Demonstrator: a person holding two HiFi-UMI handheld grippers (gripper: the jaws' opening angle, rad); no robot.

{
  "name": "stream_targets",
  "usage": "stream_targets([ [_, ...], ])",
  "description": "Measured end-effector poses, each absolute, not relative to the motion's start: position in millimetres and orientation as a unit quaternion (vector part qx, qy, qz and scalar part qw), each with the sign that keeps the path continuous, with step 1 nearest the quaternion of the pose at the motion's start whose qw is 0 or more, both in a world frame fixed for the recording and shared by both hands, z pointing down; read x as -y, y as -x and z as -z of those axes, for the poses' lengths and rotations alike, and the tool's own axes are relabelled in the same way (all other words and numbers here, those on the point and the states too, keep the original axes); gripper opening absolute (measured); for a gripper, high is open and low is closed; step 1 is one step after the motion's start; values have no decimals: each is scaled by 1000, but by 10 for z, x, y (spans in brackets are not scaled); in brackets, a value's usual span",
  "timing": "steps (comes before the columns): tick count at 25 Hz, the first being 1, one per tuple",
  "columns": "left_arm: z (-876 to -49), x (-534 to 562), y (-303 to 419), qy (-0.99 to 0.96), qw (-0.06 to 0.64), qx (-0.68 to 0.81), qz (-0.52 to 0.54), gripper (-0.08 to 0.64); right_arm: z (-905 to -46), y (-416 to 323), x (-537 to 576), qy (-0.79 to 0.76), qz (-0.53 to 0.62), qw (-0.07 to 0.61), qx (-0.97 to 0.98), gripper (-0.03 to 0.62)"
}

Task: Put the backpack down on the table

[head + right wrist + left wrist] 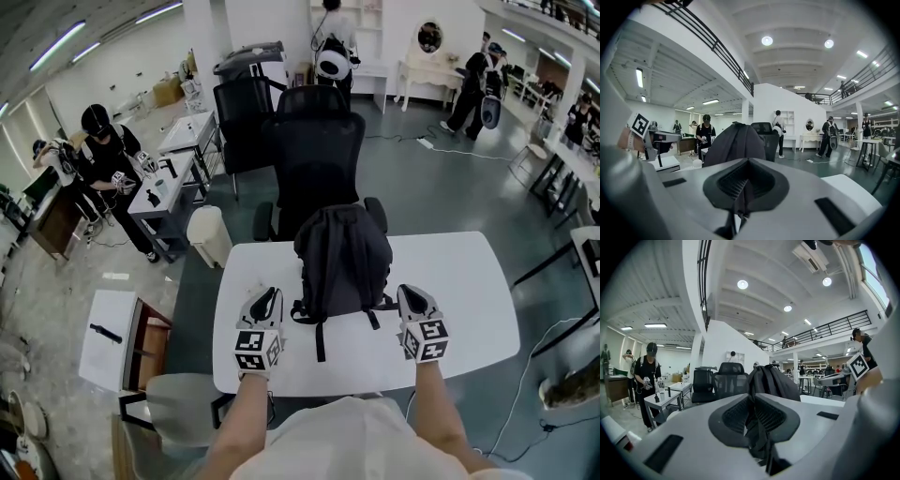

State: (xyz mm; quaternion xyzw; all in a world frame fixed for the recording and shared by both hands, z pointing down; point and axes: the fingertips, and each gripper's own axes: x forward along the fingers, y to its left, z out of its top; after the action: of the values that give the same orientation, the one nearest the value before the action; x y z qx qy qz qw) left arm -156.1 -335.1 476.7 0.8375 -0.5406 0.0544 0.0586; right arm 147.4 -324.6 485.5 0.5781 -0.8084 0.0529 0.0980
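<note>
We keep the left tongs (267, 296) clamped on the backpack's (342, 258) left-hand strap (758, 439) and the right tongs (411, 293) on its right-hand strap (740, 199), with the backpack upright at the counter's (469, 305) far edge.

**Head View: Backpack on Table, Grippers at Both Sides**

Recorded black backpack (342, 262) standing upright toward the far edge of the white table (469, 300), with straps trailing toward the near edge. Located left gripper (269, 296) just beside the pack's lower left corner and right gripper (410, 292) just beside its lower right corner, both over the tabletop with jaws drawn together. Could not confirm contact with the straps from this angle. Noted black office chair (314, 159) set against the table's far edge, a second black chair (246, 117) behind it, and a white bin (208, 236) on the floor to the left. Logged a person in black (101, 150) standing at a small desk (159, 192) far left, and further people at the rear.
</note>
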Motion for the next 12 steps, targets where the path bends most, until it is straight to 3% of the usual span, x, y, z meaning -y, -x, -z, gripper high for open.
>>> stream_targets([
  [12,-4657,3319,1531,-840,51,539,-43,58,-4754,-1470,3211,-577,-48,93,810,17],
])
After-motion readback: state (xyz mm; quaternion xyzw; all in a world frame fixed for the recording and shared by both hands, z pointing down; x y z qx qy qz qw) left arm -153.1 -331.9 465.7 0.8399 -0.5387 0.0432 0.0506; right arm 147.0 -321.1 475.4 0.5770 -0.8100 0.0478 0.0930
